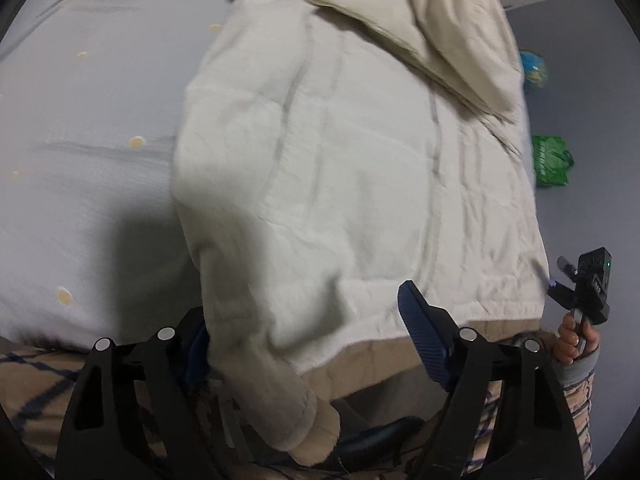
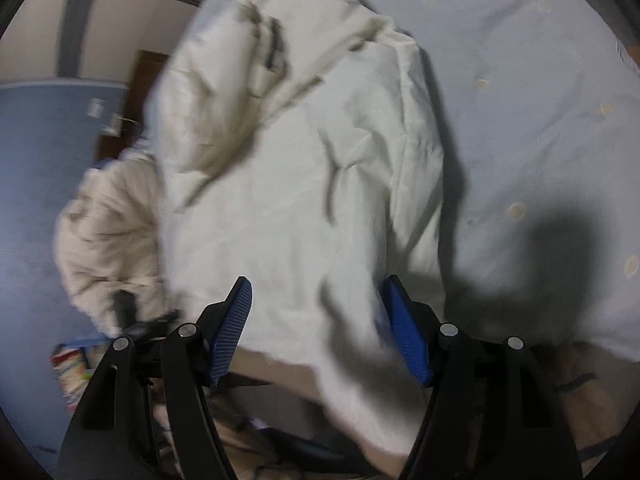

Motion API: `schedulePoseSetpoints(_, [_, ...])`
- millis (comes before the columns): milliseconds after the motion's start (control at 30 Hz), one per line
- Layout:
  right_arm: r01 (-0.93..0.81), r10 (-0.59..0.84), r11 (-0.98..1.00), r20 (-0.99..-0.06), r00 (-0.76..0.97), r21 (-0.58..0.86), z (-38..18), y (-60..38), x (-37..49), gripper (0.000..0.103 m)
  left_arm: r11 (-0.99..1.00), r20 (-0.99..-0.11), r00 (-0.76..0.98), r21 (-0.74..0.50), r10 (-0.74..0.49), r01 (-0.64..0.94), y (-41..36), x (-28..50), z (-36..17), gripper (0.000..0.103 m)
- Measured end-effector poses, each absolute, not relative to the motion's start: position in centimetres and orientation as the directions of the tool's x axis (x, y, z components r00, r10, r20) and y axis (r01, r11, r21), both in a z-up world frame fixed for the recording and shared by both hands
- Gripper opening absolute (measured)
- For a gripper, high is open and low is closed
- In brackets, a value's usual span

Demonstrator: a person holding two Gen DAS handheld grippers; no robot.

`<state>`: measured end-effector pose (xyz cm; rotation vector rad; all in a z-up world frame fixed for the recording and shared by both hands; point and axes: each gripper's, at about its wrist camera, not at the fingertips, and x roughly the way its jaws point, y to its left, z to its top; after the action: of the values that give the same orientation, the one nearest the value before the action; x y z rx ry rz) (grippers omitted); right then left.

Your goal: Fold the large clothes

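Note:
A large cream padded jacket (image 1: 340, 168) lies on a pale grey bed sheet (image 1: 92, 112), its hem hanging over the near edge. In the left wrist view my left gripper (image 1: 304, 344) stands open, its jaws wide apart either side of the jacket's hanging corner; the left pad is partly hidden behind cloth. In the right wrist view the jacket (image 2: 288, 184) fills the middle, one sleeve (image 2: 108, 232) drooping off the bed's left side. My right gripper (image 2: 316, 328) is open with the hem between its blue pads, not pinched. The right gripper also shows in the left wrist view (image 1: 580, 284), at the jacket's right corner.
The sheet (image 2: 540, 128) has small yellow dots. A green packet (image 1: 552, 160) and a blue-green ball (image 1: 534, 68) lie on the floor to the right. A dark wooden piece of furniture (image 2: 132, 100) and packets (image 2: 72, 368) lie on the floor at left.

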<state>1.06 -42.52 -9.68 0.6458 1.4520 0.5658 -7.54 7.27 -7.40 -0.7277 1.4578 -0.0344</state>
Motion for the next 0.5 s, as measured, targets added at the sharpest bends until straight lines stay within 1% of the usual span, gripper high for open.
schedulePoseSetpoints(67, [0.032, 0.746, 0.661, -0.661, 0.074, 0.75, -8.4, -43.1, 0.3, 0.065, 0.795, -0.88, 0.167, -0.473, -0.444, -0.38, 6.9, -7.5, -7.2, 0.073])
schedulePoseSetpoints(100, [0.038, 0.75, 0.656, -0.656, 0.082, 0.754, -8.2, -43.2, 0.2, 0.065, 0.797, -0.88, 0.172, -0.474, -0.443, -0.375, 6.3, -7.4, -7.0, 0.07])
schedulePoseSetpoints(133, [0.051, 0.746, 0.658, -0.659, 0.091, 0.752, -8.1, -43.4, 0.2, 0.065, 0.799, -0.88, 0.18, -0.475, -0.44, -0.369, 6.2, -7.4, -6.9, 0.06])
schedulePoseSetpoints(167, [0.063, 0.736, 0.667, -0.67, 0.096, 0.742, -8.2, -43.4, 0.3, 0.065, 0.8, -0.88, 0.188, -0.475, -0.437, -0.367, 6.3, -7.4, -6.8, 0.046])
schedulePoseSetpoints(200, [0.072, 0.722, 0.681, -0.685, 0.098, 0.729, -8.3, -43.4, 0.5, 0.065, 0.799, -0.878, 0.2, -0.478, -0.435, -0.364, 6.0, -7.1, -6.8, 0.035])
schedulePoseSetpoints(233, [0.088, 0.688, 0.713, -0.719, 0.102, 0.695, -8.5, -43.5, 0.7, 0.065, 0.797, -0.875, 0.216, -0.484, -0.434, -0.361, 5.9, -7.0, -6.5, 0.016])
schedulePoseSetpoints(367, [0.171, 0.544, 0.816, -0.834, 0.097, 0.552, -10.1, -44.2, 1.4, 0.065, 0.758, -0.814, 0.34, -0.57, -0.47, -0.317, 5.5, -6.8, -4.7, 0.011])
schedulePoseSetpoints(433, [0.21, 0.482, 0.847, -0.872, 0.085, 0.489, -10.9, -44.8, 1.5, 0.065, 0.727, -0.786, 0.383, -0.606, -0.484, -0.324, 6.1, -6.8, -4.4, 0.011])
schedulePoseSetpoints(500, [0.25, 0.451, 0.857, -0.891, 0.057, 0.451, -12.0, -45.7, 1.4, 0.065, 0.67, -0.731, 0.443, -0.67, -0.519, -0.32, 6.8, -6.8, -4.2, 0.011])
